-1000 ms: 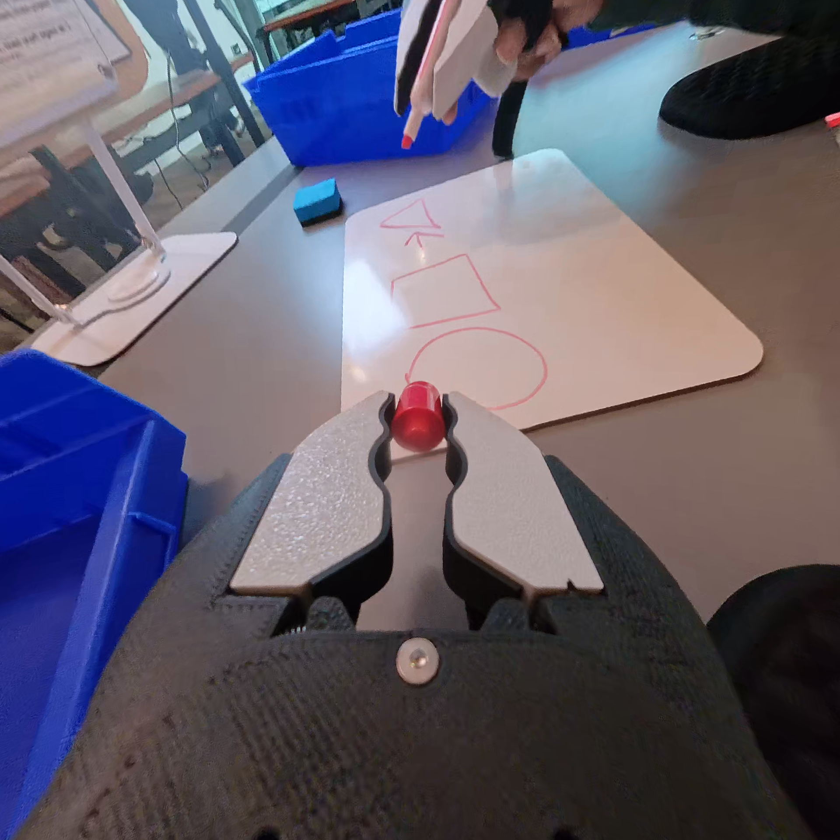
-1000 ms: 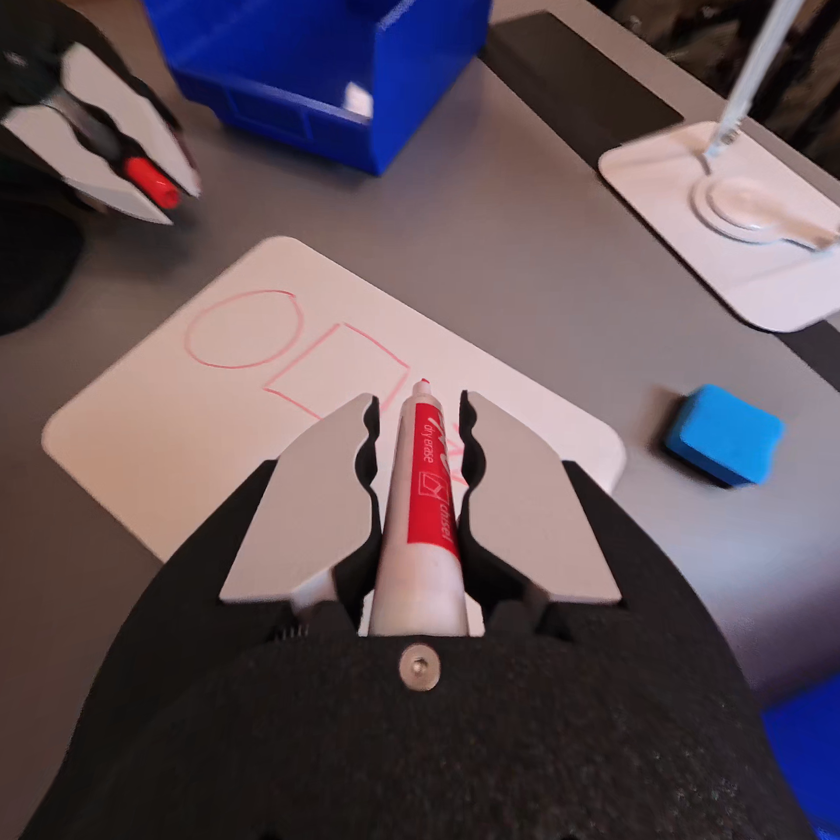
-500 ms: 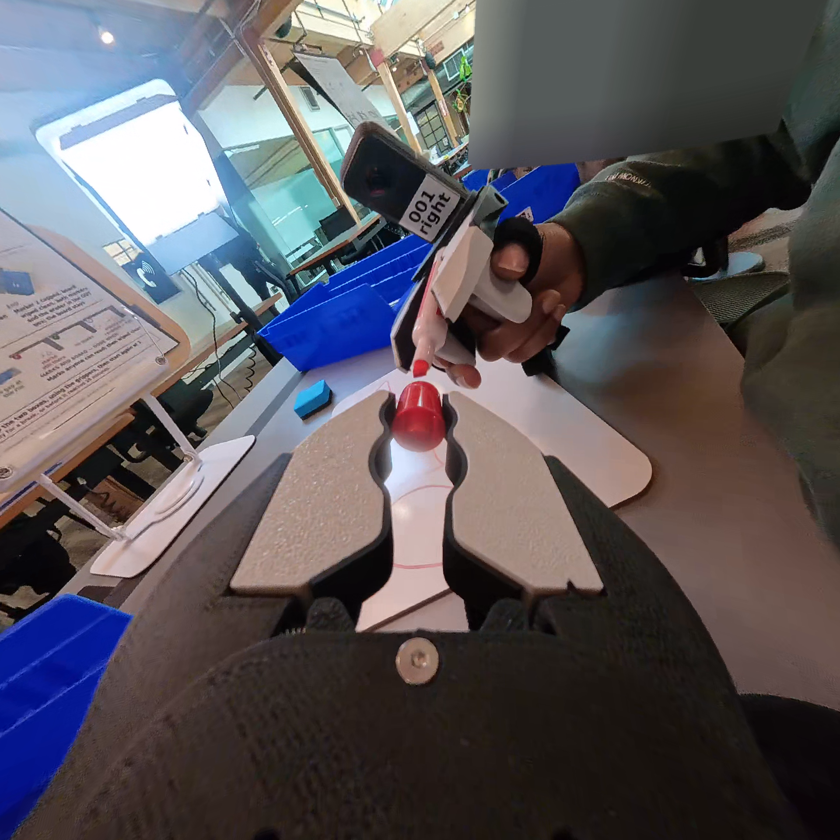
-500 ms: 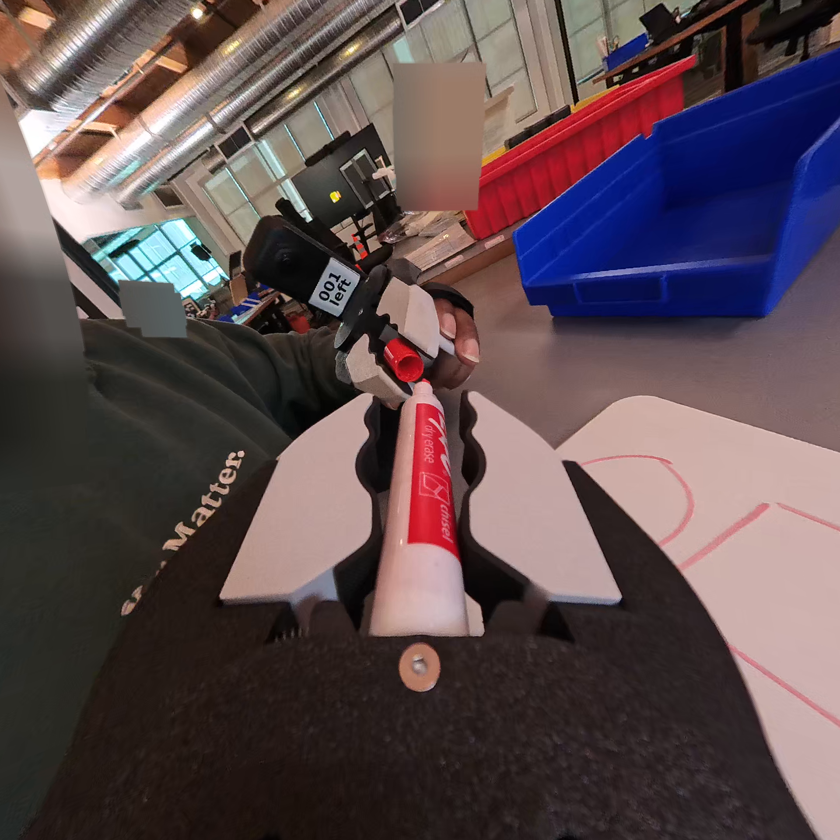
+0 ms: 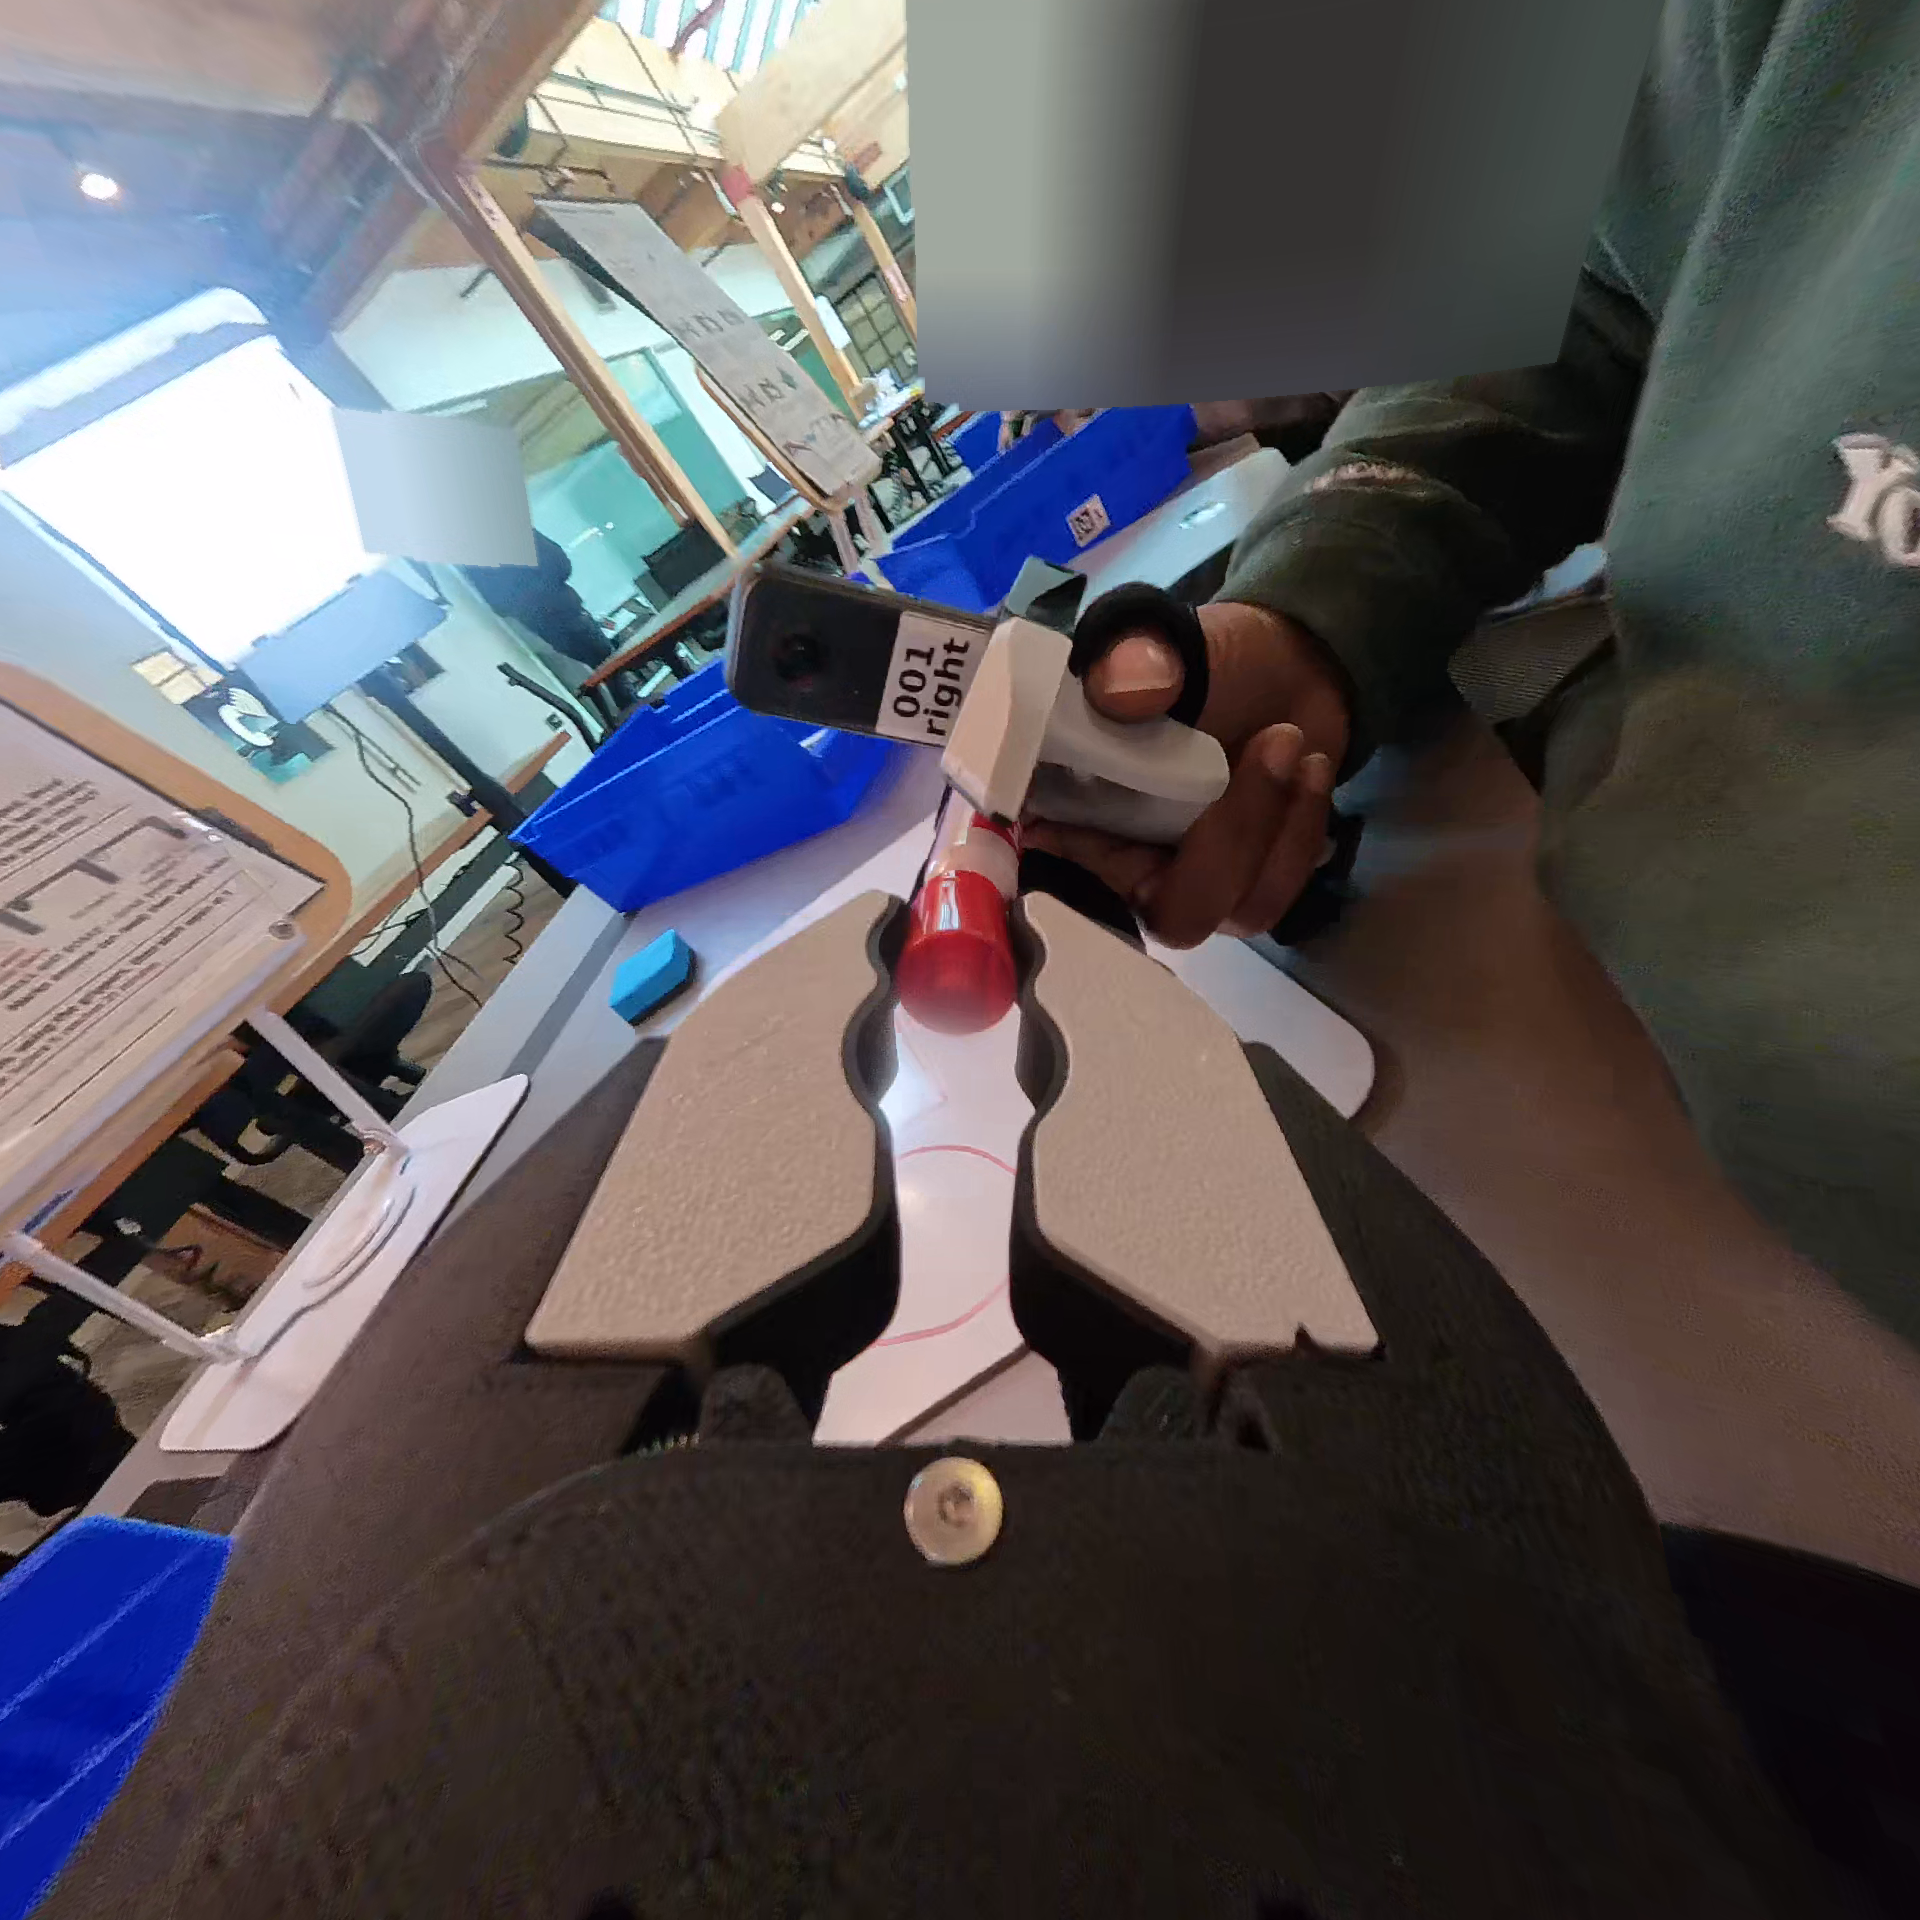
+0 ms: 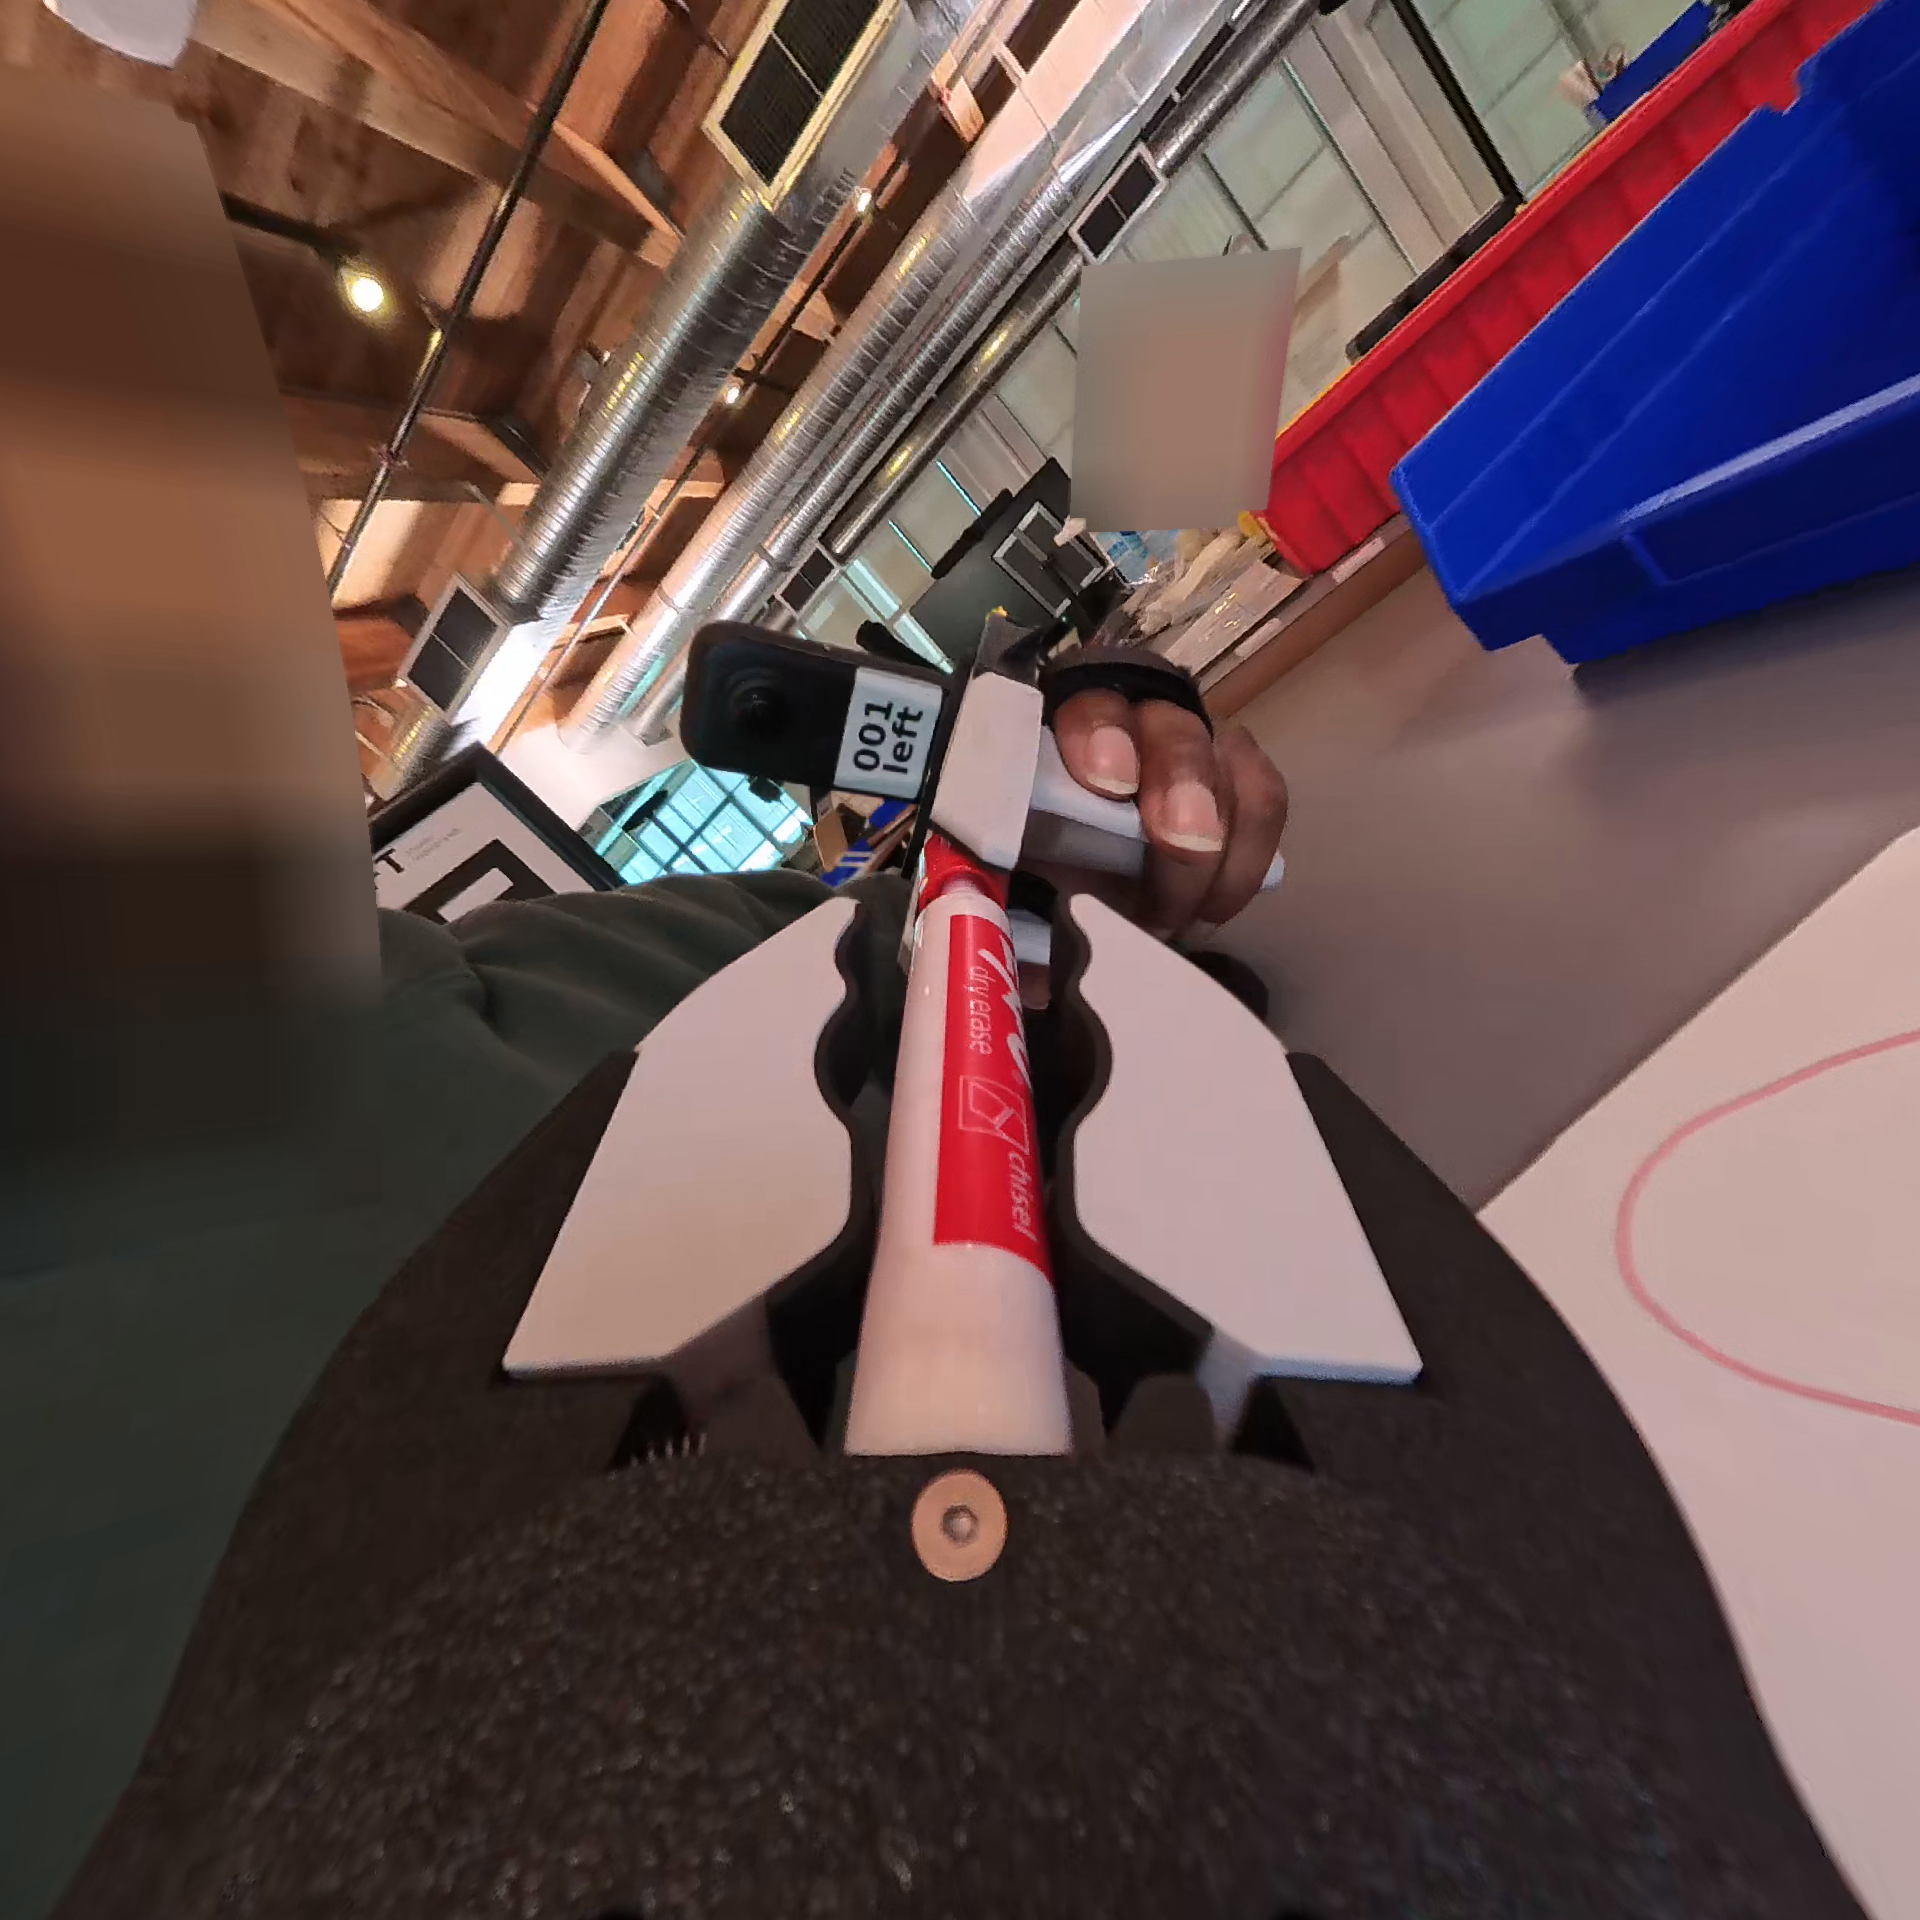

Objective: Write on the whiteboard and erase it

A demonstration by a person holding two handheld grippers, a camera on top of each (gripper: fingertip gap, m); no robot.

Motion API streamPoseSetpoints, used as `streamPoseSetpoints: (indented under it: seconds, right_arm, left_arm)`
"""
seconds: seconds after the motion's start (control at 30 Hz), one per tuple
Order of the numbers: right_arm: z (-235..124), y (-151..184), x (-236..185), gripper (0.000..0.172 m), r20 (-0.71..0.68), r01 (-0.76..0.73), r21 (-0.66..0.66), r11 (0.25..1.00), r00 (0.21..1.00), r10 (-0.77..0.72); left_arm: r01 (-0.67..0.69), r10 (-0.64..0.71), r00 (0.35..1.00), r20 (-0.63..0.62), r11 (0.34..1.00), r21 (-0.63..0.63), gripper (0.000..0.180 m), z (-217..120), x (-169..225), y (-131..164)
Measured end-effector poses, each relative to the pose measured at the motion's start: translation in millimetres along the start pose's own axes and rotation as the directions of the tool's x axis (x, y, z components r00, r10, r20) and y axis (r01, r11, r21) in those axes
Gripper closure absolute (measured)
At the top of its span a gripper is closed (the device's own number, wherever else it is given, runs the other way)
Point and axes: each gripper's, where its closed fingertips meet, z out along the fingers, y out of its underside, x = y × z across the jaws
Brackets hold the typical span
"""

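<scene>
The left tool [image 5: 956, 971] is clamped on a red marker cap [image 5: 954, 961], its two grey pads pressed against the cap's sides; the right tool [image 6: 961, 961] is clamped on the white-and-red marker [image 6: 971, 1143], whose barrel runs forward between the fingers, though how firmly the pads bear on it is hard to judge. The two tools face each other above the desk [image 5: 1475, 1039], and the marker's front end sits inside the cap, so that cap and barrel form one line. A hand [image 5: 1236, 790] in a dark green sleeve grips the right tool's handle; another hand [image 6: 1174, 800] grips the left one. The whiteboard [image 6: 1714, 1351] lies flat on the desk beneath and beside the tools, with pink drawn lines on it, a curved one among them; a blue eraser [image 5: 651, 975] rests on the desk just off the board's far corner; a blue bin [image 5: 707, 800] stands behind it, and a sign stand [image 5: 343, 1247] is at the left edge.
</scene>
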Motion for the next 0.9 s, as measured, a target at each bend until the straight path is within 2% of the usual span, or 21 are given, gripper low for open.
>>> streamPoseSetpoints:
  seconds: [0.1,0.2,0.4,0.53,0.73,0.9]
  right_arm:
    - [-1.8,11.4,1.0,0.139,-0.026,0.02,-0.029,0.999,0.999,-0.021]
    - [-2.5,18.3,-2.1,0.139,-0.01,-0.022,-0.016,1.0,1.0,0.022]
    - [-3.4,25.3,-5.1,0.139,-0.025,-0.001,-0.033,0.999,1.0,0.001]
    - [3.8,32.0,-9.5,0.139,-0.011,0.009,-0.049,0.999,1.0,-0.01]
    - [2.7,28.0,-9.6,0.138,-0.005,0.023,-0.048,0.999,1.0,-0.023]
    - [-1.4,14.1,-4.6,0.138,-0.029,0.066,0.009,0.998,0.997,-0.066]
  left_arm:
    - [-0.073,0.07,0.997,-0.04,0.995,-0.064,0.161,0.1,11.1,5.8]
    - [-0.113,0.108,0.992,-0.066,0.991,-0.07,0.162,0.3,18.0,4.5]
    - [-0.237,0.23,0.971,-0.068,0.963,-0.131,0.162,1.7,23.4,6.5]
    - [-0.297,0.288,0.954,-0.086,0.946,-0.128,0.162,5.9,31.6,4.9]
    - [-0.285,0.276,0.958,-0.08,0.949,-0.133,0.162,6.6,28.6,4.6]
    - [-0.265,0.266,0.964,-0.016,0.955,-0.133,0.16,12.0,16.5,6.1]
